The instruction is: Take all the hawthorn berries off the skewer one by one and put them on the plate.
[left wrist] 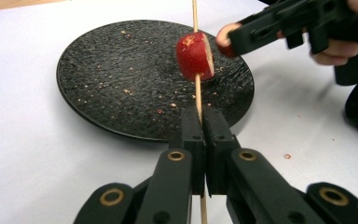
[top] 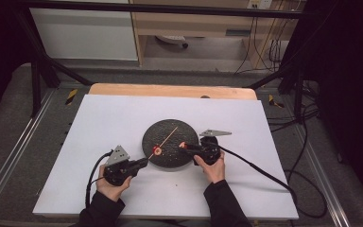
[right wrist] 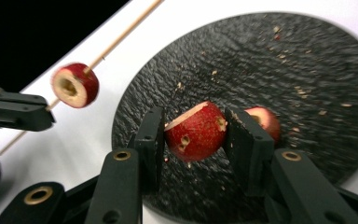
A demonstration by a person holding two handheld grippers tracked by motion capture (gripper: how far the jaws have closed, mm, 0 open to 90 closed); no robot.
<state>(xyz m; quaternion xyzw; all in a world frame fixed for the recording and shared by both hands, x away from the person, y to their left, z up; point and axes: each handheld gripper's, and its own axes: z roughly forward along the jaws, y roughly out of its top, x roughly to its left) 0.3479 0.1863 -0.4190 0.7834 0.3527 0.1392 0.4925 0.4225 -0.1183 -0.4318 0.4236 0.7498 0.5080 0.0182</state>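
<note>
My left gripper point(left wrist: 203, 122) is shut on a thin wooden skewer point(left wrist: 196, 18) that points away over a black round plate point(left wrist: 112, 79). A red fruit piece point(left wrist: 195, 57) is threaded on the skewer just beyond the jaws. My right gripper point(right wrist: 193, 122) is shut on another red fruit piece point(right wrist: 196, 134), held above the plate point(right wrist: 307, 70). In the high view the left gripper point(top: 143, 163) is at the plate's near left edge and the right gripper point(top: 184, 146) is over its right side, tips facing the skewered fruit point(top: 157, 151).
One more red fruit piece point(right wrist: 265, 119) lies on the plate behind my right jaw. Crumbs are scattered over the plate. The plate sits on a white board point(top: 99, 123) on a wooden table point(top: 170, 90). Cables trail from both grippers toward the table's near edge and right side.
</note>
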